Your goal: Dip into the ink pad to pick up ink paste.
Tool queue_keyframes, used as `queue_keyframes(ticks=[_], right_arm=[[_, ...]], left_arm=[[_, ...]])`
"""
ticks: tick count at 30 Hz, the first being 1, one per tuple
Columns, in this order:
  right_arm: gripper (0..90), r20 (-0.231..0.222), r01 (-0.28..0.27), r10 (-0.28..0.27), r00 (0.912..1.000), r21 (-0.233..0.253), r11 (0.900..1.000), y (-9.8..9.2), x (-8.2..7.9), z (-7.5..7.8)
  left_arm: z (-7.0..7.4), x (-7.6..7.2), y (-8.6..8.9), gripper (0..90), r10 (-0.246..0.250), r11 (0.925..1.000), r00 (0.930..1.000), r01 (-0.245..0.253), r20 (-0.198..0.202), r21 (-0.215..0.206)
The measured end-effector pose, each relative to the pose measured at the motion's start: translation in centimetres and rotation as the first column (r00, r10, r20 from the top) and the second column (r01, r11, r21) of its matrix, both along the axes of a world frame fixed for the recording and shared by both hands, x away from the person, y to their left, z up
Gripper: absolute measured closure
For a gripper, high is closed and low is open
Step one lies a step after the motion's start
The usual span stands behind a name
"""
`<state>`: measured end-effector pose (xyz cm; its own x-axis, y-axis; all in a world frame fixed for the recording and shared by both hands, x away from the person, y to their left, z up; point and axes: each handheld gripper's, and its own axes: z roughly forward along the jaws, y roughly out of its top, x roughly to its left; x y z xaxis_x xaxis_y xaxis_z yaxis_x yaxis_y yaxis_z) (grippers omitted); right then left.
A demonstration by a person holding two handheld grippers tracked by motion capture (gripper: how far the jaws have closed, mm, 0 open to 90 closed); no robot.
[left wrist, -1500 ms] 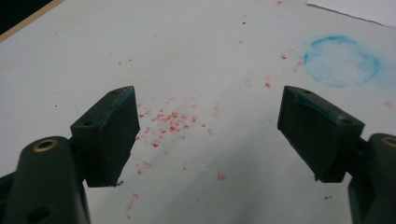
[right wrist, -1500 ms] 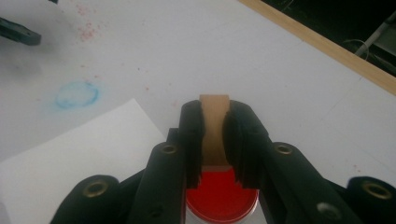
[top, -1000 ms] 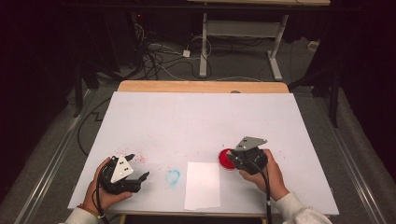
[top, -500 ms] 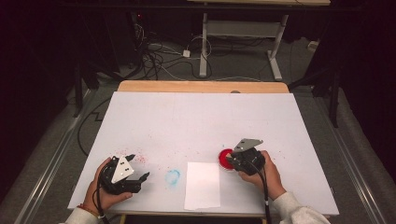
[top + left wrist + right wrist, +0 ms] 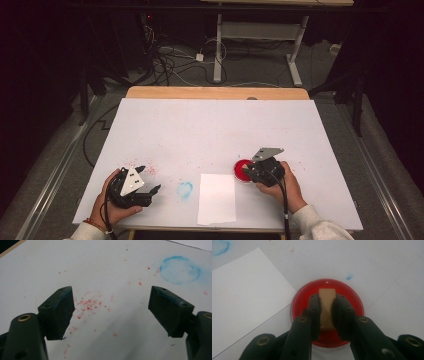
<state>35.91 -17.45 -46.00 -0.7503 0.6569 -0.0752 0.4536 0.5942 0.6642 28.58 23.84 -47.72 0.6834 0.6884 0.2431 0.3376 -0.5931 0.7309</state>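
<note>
**Stamp held over the red ink dish on a stained white table**

The table is covered in a white sheet, with a strip of bare wood showing along its far edge. The sheet is not clean: red specks are scattered near the front left, and a faint blue ring of smudged colour sits just left of a blank sheet of paper that lies at the front edge.

Right of the paper stands a small round dish of red ink, its rim close to the paper's corner. The right gripper is over the dish, its jaws clenched on a tan block, a stamp, whose far end shows above the red. Whether the stamp touches the ink I cannot tell. A hand wraps the gripper from behind, and a cable runs back from it toward the person's sleeve.

The left gripper rests low at the front left of the table, held in the other hand. Its jaws stand wide apart with nothing between them, pointing across the red specks toward the blue ring.

Beyond the table the room is dark. The floor is grey, with a tangle of cables lying on it and the white legs of another table behind.
</note>
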Motion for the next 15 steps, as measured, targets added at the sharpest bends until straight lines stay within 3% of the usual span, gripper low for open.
queue_keyframes(ticks=[15], right_arm=[[76.3, -0.004, -0.008, 0.008, 1.0, -0.004, 1.0, -0.02, 0.11, 0.04]], left_arm=[[-0.06, 0.05, 0.03, 20.2, 0.002, 1.0, 1.0, -0.002, -0.003, 0.0]])
